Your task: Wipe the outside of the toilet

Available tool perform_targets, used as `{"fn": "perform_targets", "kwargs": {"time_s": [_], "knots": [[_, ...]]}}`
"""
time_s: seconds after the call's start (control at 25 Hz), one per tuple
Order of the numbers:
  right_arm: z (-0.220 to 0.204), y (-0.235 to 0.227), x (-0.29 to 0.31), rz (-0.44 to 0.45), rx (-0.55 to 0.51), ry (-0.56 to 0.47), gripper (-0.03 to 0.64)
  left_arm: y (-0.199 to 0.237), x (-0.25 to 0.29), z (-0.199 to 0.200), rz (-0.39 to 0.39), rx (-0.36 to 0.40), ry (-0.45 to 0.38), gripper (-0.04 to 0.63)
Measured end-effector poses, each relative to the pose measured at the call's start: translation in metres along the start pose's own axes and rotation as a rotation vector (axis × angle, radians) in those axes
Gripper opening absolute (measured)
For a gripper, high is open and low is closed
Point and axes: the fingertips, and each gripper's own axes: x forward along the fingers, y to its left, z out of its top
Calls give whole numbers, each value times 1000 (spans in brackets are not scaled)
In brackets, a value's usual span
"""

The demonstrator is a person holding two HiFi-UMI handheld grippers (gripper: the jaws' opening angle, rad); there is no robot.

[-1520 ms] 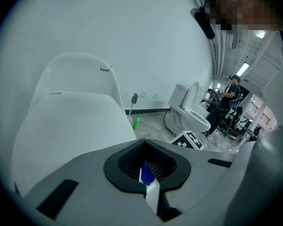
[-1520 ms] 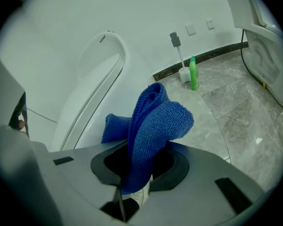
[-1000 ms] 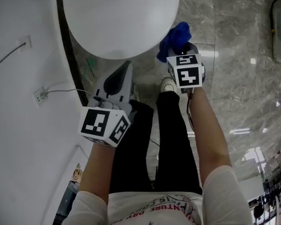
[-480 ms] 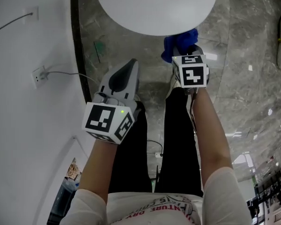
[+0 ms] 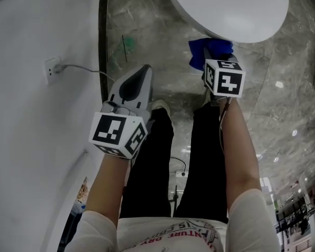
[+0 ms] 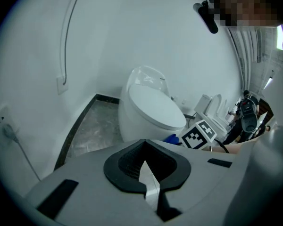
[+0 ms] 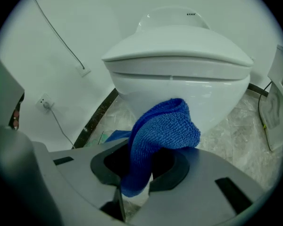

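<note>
As the head view shows, a white wall (image 5: 31,114) fills the left side. A socket (image 5: 52,67) sits at 10 o'clock, and a thin cable (image 5: 81,69) runs from it toward the grey marble floor (image 5: 147,41).

The left gripper (image 5: 145,70) is held left of centre, above the floor and well apart from the toilet (image 5: 231,7). Its nose points to 12 o'clock. In the left gripper view its jaws are pressed together with nothing between them, and the black pads (image 6: 115,171) meet along a narrow seam. That view also shows the toilet ahead at 12 o'clock, lid down, standing close to the wall.

The person's legs in black trousers (image 5: 199,156) occupy the centre of the head view. One pale shoe (image 5: 160,108) rests on the floor just right of the left gripper.

The right gripper (image 5: 216,50) is at 1 o'clock, just below the toilet's rounded front edge. It is clamped on a blue cloth (image 5: 200,49). In the right gripper view the cloth passes down between the two jaws. A folded bulge of it rises above them toward 12 o'clock.

The toilet fills the upper half of that view, its closed lid overhanging the white bowl. The fold appears to lie against the lower front of the bowl, but contact cannot be confirmed from this angle. In the head view the toilet's white lid lies at the top edge at 1 o'clock, with the cloth showing just under its rim.
</note>
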Motion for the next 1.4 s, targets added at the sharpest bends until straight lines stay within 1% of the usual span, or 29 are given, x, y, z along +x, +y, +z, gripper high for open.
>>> {"fn": "perform_targets", "kwargs": {"time_s": [0.16, 0.28, 0.4, 0.52, 0.68, 0.8, 0.92, 1.04, 1.16, 1.24, 1.32, 1.4], "knots": [[8, 27, 14, 5, 40, 0, 77, 35, -17, -8, 18, -18, 2, 5], [18, 42, 24, 4, 68, -2, 77, 62, -26, -6, 42, -41, -9, 5], [27, 54, 32, 22, 86, 8, 77, 79, -31, -2, 57, -67, -11, 5], [40, 71, 39, 71, 80, 7, 77, 86, -33, 1, 64, -84, 1, 5], [59, 113, 34, 170, 119, -12, 77, 91, -41, 5, 73, -101, 2, 5], [74, 139, 13, 215, 118, -25, 77, 87, -53, 20, 91, -114, -9, 5], [90, 151, -20, 258, 100, -30, 77, 74, -67, 44, 104, -116, -20, 5], [120, 142, -60, 288, 76, -47, 77, 55, -74, 78, 109, -107, -50, 5], [160, 118, -108, 305, 44, -79, 77, 33, -85, 118, 142, -99, -72, 5], [186, 96, -143, 323, 30, -88, 77, 13, -90, 146, 168, -108, -94, 5], [213, 67, -175, 336, 2, -80, 77, -12, -92, 177, 186, -119, -137, 5], [239, 37, -202, 329, -31, -82, 77, -35, -91, 210, 187, -133, -186, 5]]}}
